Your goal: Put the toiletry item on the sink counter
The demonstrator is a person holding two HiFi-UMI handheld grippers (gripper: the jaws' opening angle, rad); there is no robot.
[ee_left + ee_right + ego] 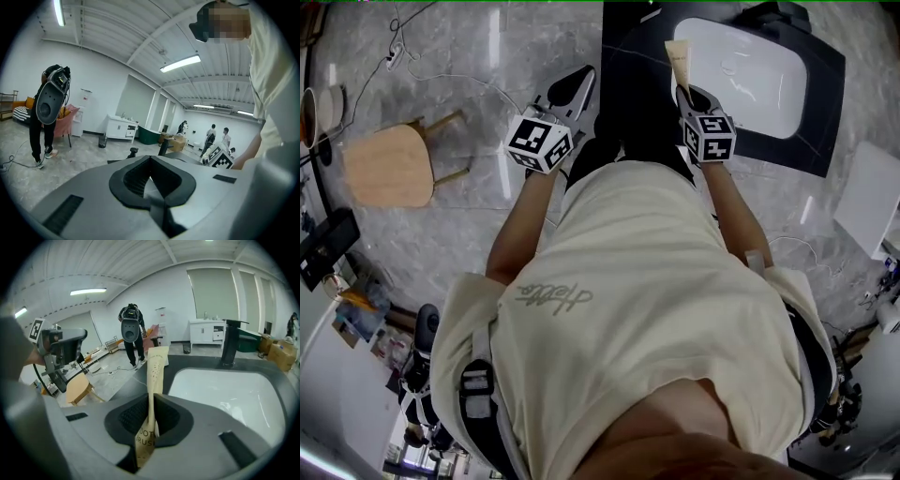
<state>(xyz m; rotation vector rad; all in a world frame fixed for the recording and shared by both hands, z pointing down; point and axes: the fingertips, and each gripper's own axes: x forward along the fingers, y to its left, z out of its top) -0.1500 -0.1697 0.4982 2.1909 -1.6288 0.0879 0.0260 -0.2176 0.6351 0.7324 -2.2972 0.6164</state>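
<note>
The toiletry item is a tan paper toothbrush packet (678, 59) (155, 367), standing upright between the jaws of my right gripper (685, 90) (152, 398), which is shut on it. The packet's top hangs over the dark sink counter (625, 58) (137, 383), just left of the white basin (742, 73) (234, 390). A black faucet (230, 348) rises behind the basin. My left gripper (578, 82) (150, 164) is held out over the counter's left edge, its jaws shut with nothing between them.
A wooden stool (390, 165) (78, 388) stands on the marble floor to the left, with a cable (398, 54) beyond it. A white panel (872, 195) lies at the right. A person in black (43, 123) (131, 333) stands across the room near a white cabinet (121, 129).
</note>
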